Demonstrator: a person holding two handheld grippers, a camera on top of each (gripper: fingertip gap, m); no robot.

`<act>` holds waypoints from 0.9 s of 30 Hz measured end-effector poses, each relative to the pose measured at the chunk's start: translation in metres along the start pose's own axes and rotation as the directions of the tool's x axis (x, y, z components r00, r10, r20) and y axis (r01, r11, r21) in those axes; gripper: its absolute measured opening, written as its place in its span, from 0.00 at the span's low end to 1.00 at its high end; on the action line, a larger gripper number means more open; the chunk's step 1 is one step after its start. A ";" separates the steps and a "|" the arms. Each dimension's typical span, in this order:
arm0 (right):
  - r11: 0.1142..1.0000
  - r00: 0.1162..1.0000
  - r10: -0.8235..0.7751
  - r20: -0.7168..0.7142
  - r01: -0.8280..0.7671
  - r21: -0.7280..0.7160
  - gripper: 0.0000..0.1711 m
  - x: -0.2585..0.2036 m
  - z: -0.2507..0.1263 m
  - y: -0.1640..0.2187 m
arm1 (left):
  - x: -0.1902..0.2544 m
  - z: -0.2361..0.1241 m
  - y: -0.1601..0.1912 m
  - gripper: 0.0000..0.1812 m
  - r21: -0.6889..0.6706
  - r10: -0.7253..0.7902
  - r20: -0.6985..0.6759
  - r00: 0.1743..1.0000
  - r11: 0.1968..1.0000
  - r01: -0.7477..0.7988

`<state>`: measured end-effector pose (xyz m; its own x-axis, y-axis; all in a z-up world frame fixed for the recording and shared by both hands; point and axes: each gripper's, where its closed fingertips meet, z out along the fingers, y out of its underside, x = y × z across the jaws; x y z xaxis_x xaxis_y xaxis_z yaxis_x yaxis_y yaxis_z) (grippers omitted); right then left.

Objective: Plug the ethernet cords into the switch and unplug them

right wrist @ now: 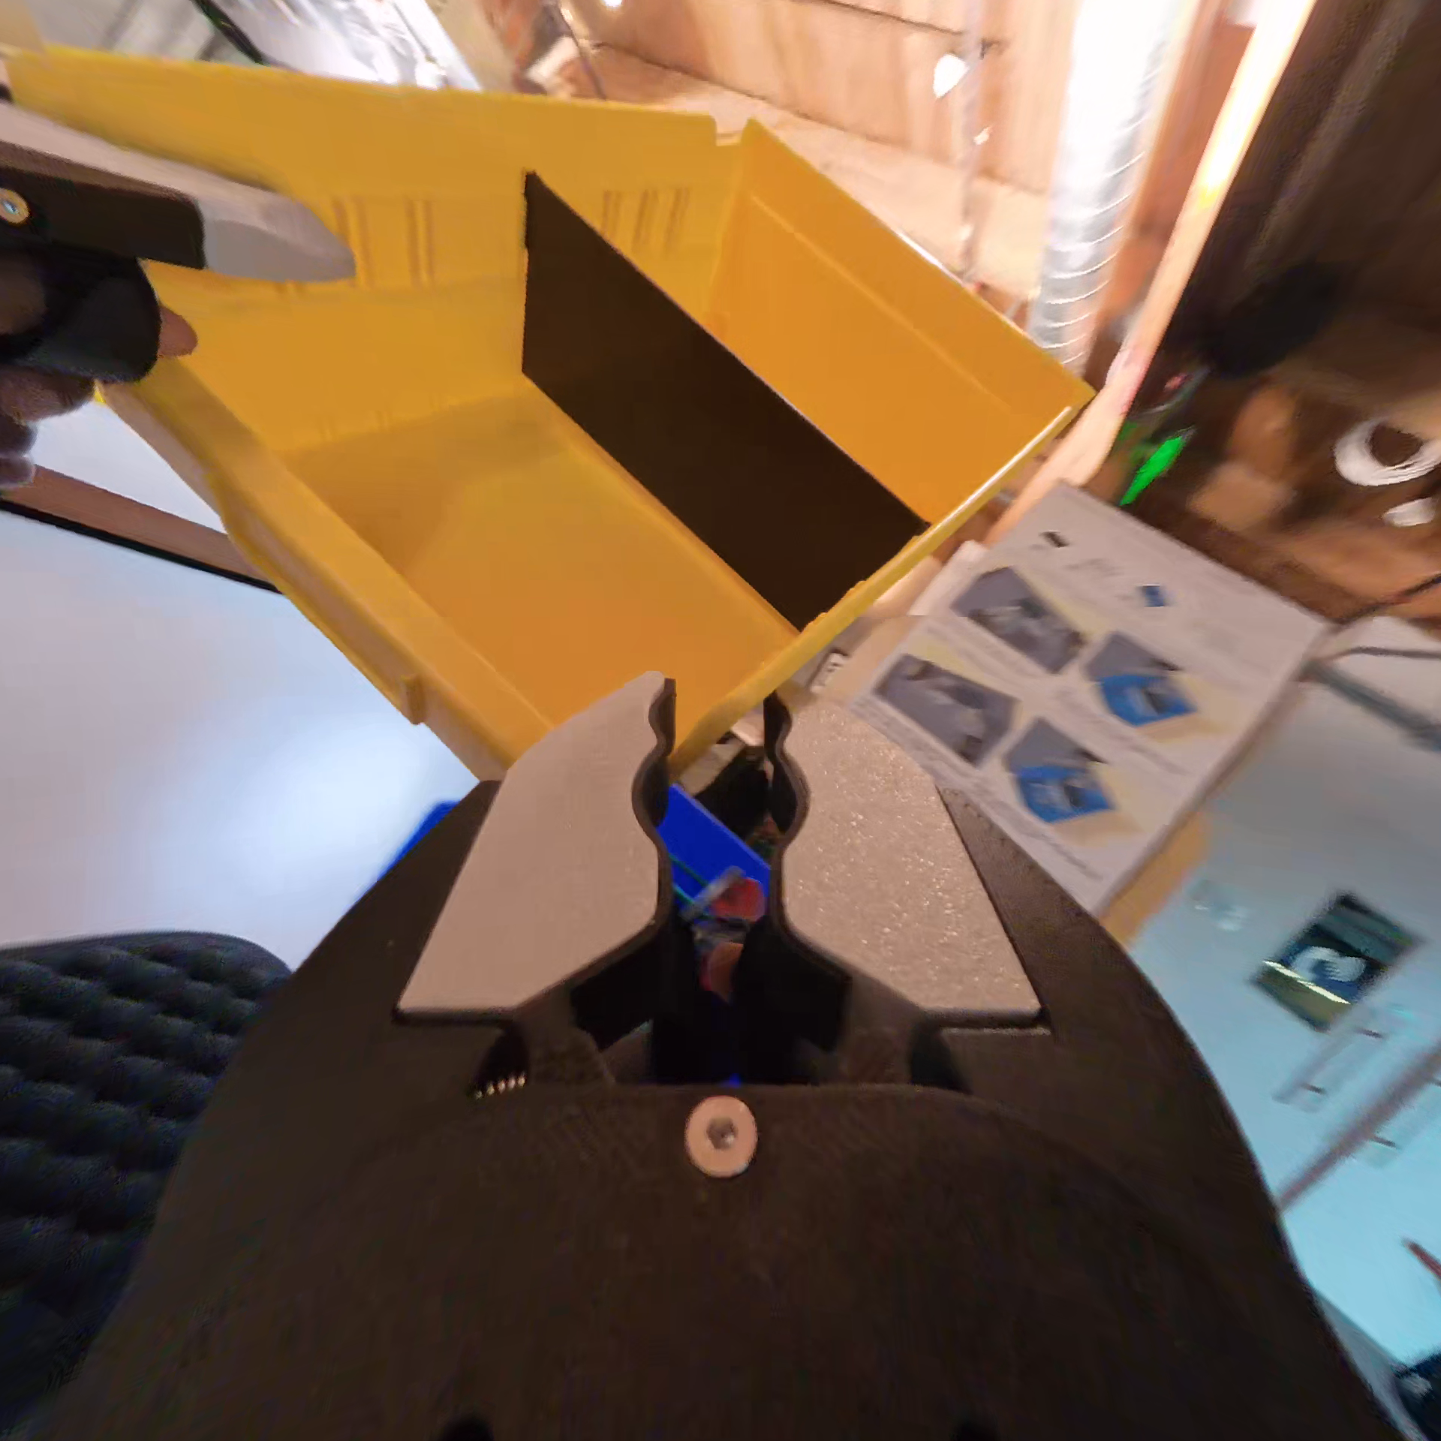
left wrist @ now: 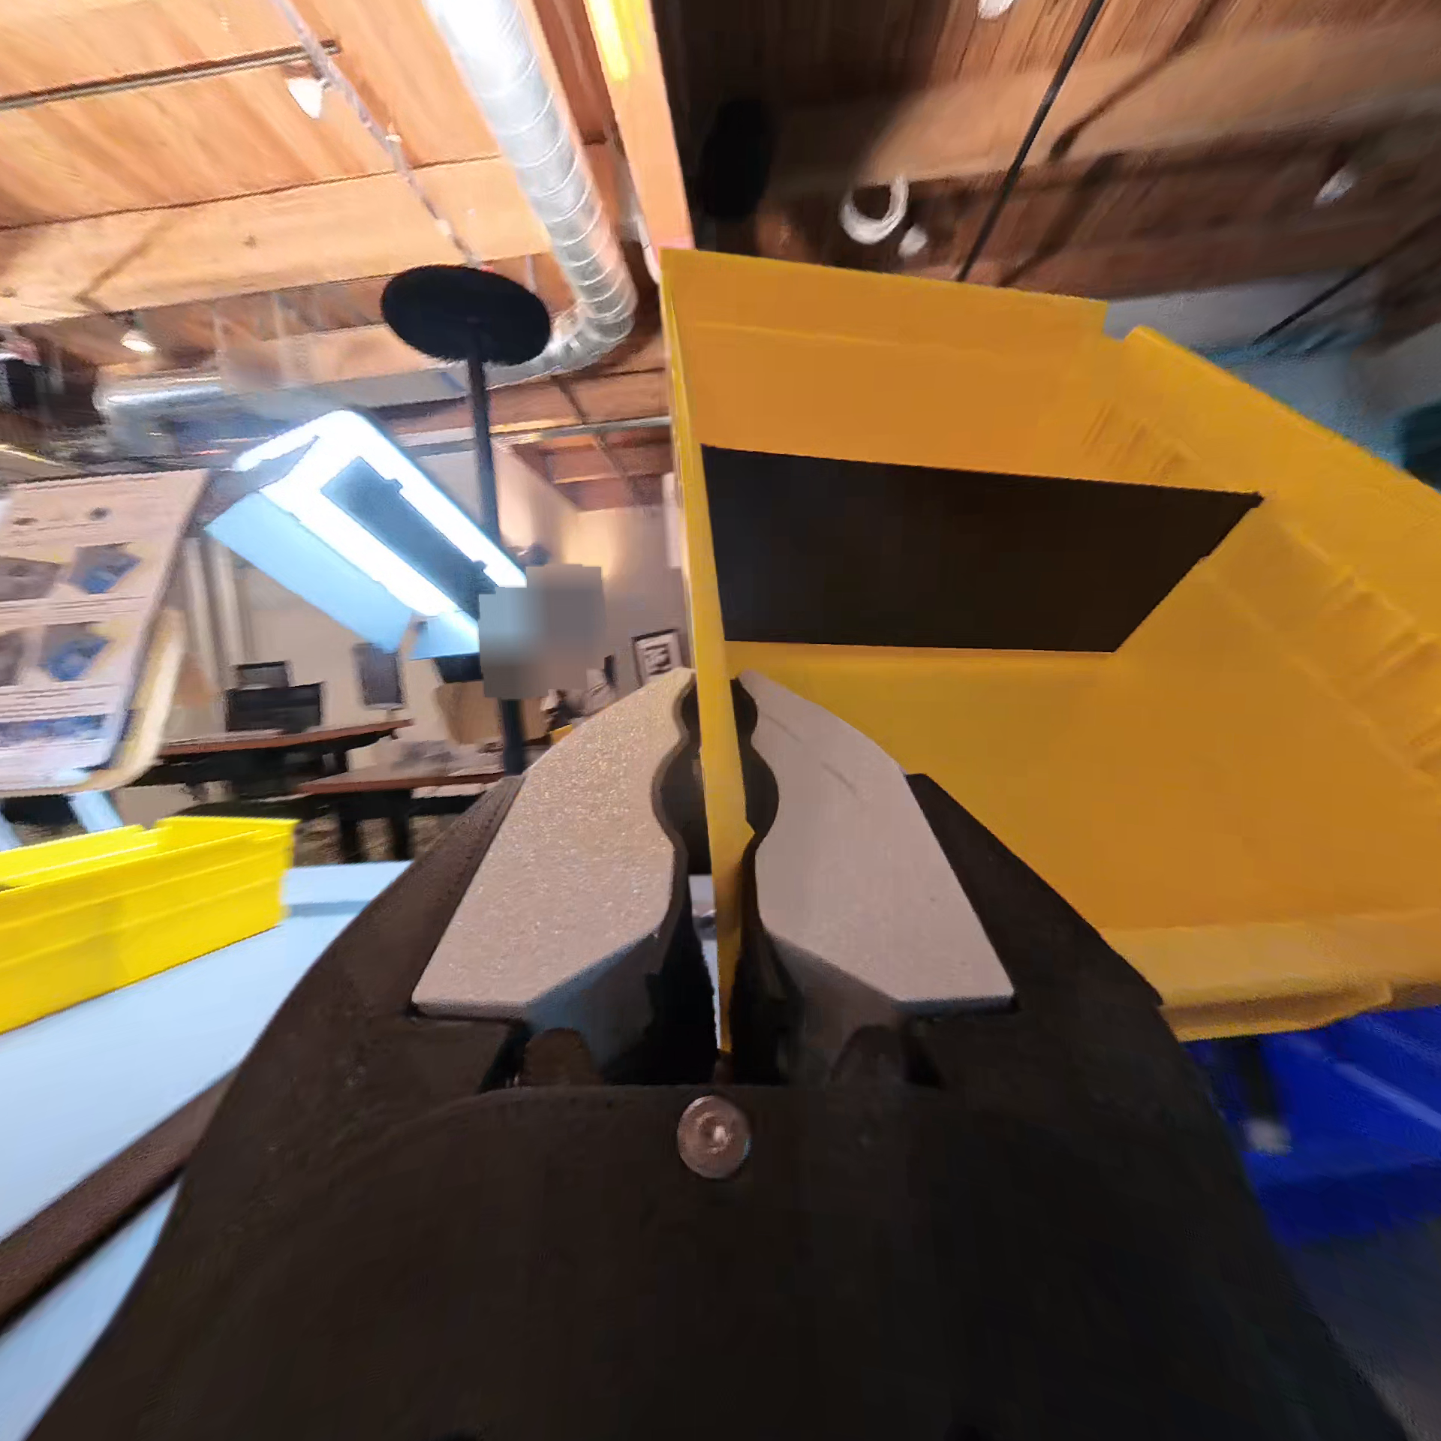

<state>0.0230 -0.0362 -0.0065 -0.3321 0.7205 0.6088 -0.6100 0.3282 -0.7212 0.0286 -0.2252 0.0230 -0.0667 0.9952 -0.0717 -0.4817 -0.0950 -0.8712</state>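
No ethernet cord and no switch shows in either view. What I hold instead is a yellow bin (right wrist: 546,530), lifted clear of the table and tipped steeply, its open side turned toward my right camera. A black divider (right wrist: 702,437) stands across its inside, and the compartment nearer me looks bare.

My left claw (left wrist: 721,772) is clamped on one thin side wall of the bin, the wall running edge-on between the two grey pads (left wrist: 577,842). My right claw (right wrist: 721,729) has its fingers a little apart around the rim on the opposite side; the left finger touches the rim, but I cannot tell whether the right one does, so I cannot say the grip is firm. From the right view my left claw's finger lies on the far wall at the upper left, with a gloved hand (right wrist: 70,327) behind it.

Under the bin sits a blue bin (right wrist: 702,838) with small coloured bits inside, too blurred to name. A second yellow bin (left wrist: 140,904) rests on the pale blue table (left wrist: 117,1107) toward its left edge. A dark padded chair (right wrist: 101,1037) stands at the table's near side.
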 end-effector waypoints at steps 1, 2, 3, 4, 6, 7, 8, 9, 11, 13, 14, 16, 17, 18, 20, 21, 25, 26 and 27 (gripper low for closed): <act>1.000 0.999 -0.023 -0.033 0.023 -0.007 0.13 0.015 -0.013 0.002 | 0.019 0.004 -0.002 0.04 0.016 -0.028 -0.032 0.999 0.999 0.029; 0.999 0.997 -0.048 -0.064 0.047 -0.024 0.13 0.029 -0.025 0.005 | 0.038 0.008 -0.004 0.04 0.022 -0.047 -0.067 0.997 0.999 0.049; 0.996 0.993 -0.074 -0.094 0.069 -0.049 0.13 0.043 -0.038 0.010 | 0.058 0.013 -0.005 0.04 0.020 -0.058 -0.101 0.993 0.998 0.061; 0.993 0.988 -0.091 -0.124 0.081 -0.080 0.13 0.056 -0.049 0.017 | 0.078 0.018 -0.006 0.04 0.013 -0.065 -0.134 0.989 0.998 0.067; 0.987 0.979 -0.091 -0.184 0.065 -0.147 0.13 0.083 -0.072 0.032 | 0.118 0.029 -0.006 0.04 -0.013 -0.069 -0.199 0.978 0.998 0.067; 0.984 0.972 -0.080 -0.219 0.042 -0.173 0.12 0.096 -0.083 0.040 | 0.139 0.035 -0.004 0.04 -0.033 -0.078 -0.235 0.969 0.997 0.072; 0.981 0.964 -0.067 -0.257 0.017 -0.193 0.12 0.110 -0.094 0.048 | 0.160 0.041 -0.002 0.04 -0.056 -0.089 -0.269 0.959 0.996 0.076; 0.978 0.953 -0.054 -0.297 -0.010 -0.211 0.12 0.123 -0.106 0.056 | 0.182 0.047 0.001 0.04 -0.080 -0.102 -0.306 0.947 0.993 0.082; 0.967 0.933 -0.040 -0.357 -0.054 -0.249 0.11 0.143 -0.127 0.074 | 0.222 0.056 0.008 0.04 -0.118 -0.121 -0.376 0.918 0.990 0.082; 0.949 0.919 -0.046 -0.392 -0.082 -0.304 0.12 0.157 -0.148 0.093 | 0.258 0.063 0.015 0.04 -0.139 -0.135 -0.442 0.887 0.987 0.081; 0.939 0.912 -0.041 -0.409 -0.105 -0.327 0.12 0.162 -0.158 0.103 | 0.275 0.065 0.021 0.04 -0.165 -0.145 -0.470 0.871 0.984 0.074; 0.921 0.894 -0.010 -0.449 -0.167 -0.351 0.12 0.172 -0.177 0.122 | 0.307 0.067 0.035 0.04 -0.212 -0.159 -0.516 0.842 0.976 0.054; 0.913 0.884 0.001 -0.467 -0.191 -0.359 0.12 0.177 -0.185 0.131 | 0.321 0.067 0.044 0.04 -0.238 -0.169 -0.531 0.830 0.970 0.046; 0.904 0.877 0.010 -0.480 -0.213 -0.370 0.11 0.181 -0.192 0.141 | 0.333 0.066 0.053 0.04 -0.265 -0.180 -0.540 0.822 0.964 0.037; 0.874 0.872 0.025 -0.490 -0.257 -0.412 0.11 0.185 -0.203 0.160 | 0.353 0.065 0.070 0.04 -0.303 -0.179 -0.552 0.815 0.953 0.004; 0.857 0.872 0.025 -0.490 -0.271 -0.439 0.11 0.186 -0.208 0.170 | 0.362 0.064 0.079 0.04 -0.319 -0.182 -0.554 0.812 0.948 -0.005; 0.800 0.868 0.049 -0.494 -0.331 -0.501 0.11 0.187 -0.223 0.201 | 0.385 0.057 0.117 0.03 -0.388 -0.184 -0.566 0.804 0.920 -0.062; 0.779 0.865 0.054 -0.499 -0.350 -0.521 0.10 0.186 -0.226 0.209 | 0.390 0.054 0.126 0.03 -0.410 -0.191 -0.567 0.801 0.909 -0.073; 0.756 0.864 0.053 -0.501 -0.362 -0.545 0.10 0.185 -0.230 0.216 | 0.394 0.052 0.135 0.03 -0.435 -0.203 -0.566 0.799 0.897 -0.080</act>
<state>-0.0052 0.3084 -0.1258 0.0408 0.9459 0.3220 0.0508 0.3199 -0.9461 -0.1080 0.1532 -0.0983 0.5394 0.8276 -0.1552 -0.0463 -0.1549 -0.9868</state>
